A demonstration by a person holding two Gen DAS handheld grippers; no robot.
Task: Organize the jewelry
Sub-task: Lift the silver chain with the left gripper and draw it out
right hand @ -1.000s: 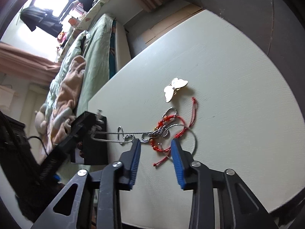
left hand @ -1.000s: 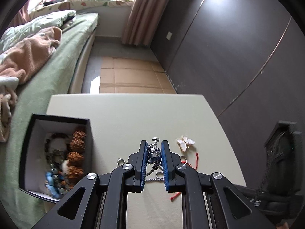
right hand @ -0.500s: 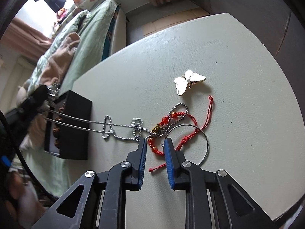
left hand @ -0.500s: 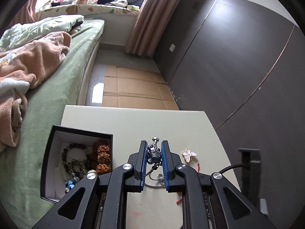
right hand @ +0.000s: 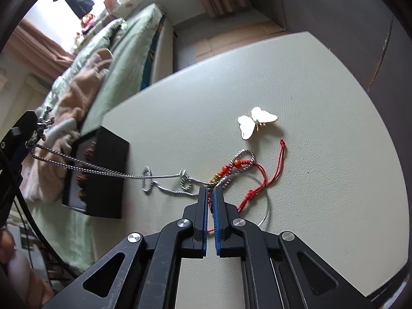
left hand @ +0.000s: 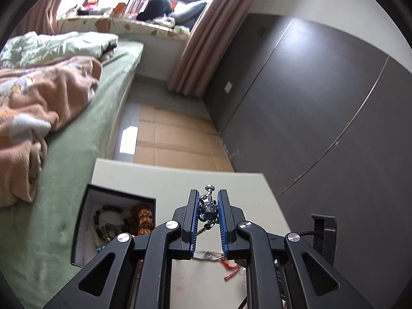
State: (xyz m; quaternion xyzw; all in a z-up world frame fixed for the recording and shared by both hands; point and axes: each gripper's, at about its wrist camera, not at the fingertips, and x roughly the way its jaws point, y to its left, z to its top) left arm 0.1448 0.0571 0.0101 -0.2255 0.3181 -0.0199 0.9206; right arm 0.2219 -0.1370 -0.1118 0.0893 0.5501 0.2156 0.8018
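Note:
My left gripper [left hand: 209,193] is shut on a silver ball pendant [left hand: 208,207], held above the pale table [left hand: 175,185]. In the right wrist view the pendant [right hand: 43,123] hangs at the far left. Its silver chain [right hand: 103,172] stretches taut down to a tangle with a red cord bracelet [right hand: 267,180] on the table. My right gripper [right hand: 210,189] presses down at that tangle, its jaws closing tight with the red cord pinched between the pads. A white butterfly brooch [right hand: 255,123] lies beyond, apart from the tangle.
A black box [left hand: 85,221] with a white lining holds several bead bracelets at the table's left edge. A thin silver hoop [right hand: 266,211] lies under the red cord. A bed with green cover [left hand: 77,134] is left of the table; a dark wall [left hand: 309,116] is on the right.
My left gripper rose and drew away with the pendant, pulling the chain taut. My right gripper's jaws went from open around the tangle to shut on the red cord.

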